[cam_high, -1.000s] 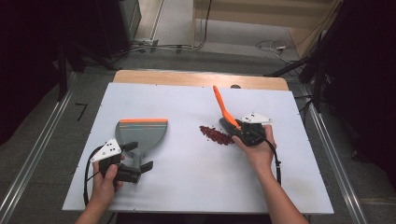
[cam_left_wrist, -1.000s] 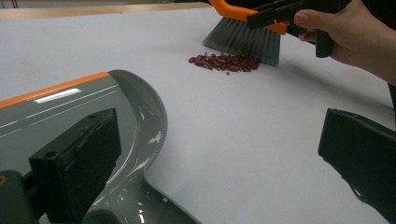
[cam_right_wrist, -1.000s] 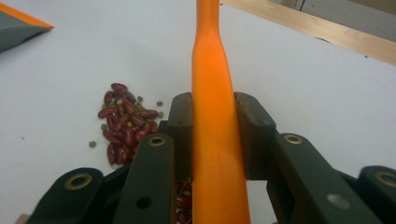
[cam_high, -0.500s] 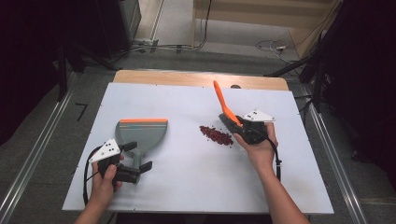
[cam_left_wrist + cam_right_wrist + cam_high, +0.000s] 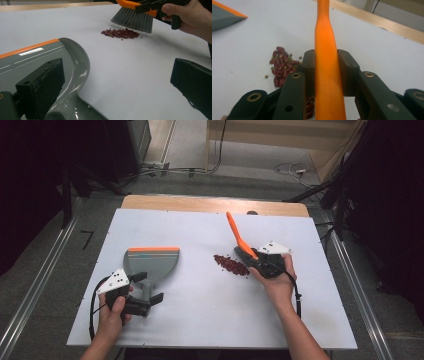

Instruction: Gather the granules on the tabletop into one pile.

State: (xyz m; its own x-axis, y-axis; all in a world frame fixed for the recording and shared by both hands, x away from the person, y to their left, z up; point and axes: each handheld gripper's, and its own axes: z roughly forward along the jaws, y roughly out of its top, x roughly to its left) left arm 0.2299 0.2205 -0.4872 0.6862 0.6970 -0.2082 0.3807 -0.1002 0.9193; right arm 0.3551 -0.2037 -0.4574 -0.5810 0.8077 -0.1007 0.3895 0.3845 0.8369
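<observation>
brush (image 5: 239,240), smooth orange tapered handle, grey bristles, clamped in right gripper (image 5: 263,262), bristles beside heap of glossy red beans (image 5: 231,265) mid-table (image 5: 200,320); glossy grey dustpan (image 5: 151,265), orange lip, well apart at left; left gripper (image 5: 115,82) jaws apart beside its handle.

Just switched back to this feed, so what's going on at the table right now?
A person is sweeping up spilled beans. The right hand-held gripper is clamped on the orange handle of a brush, whose grey bristles sit just behind the small pile of red beans. The left hand-held gripper is at the handle of a grey dustpan lying flat on the white table, its jaws open around it. A bare stretch of table separates the beans from the pan.
</observation>
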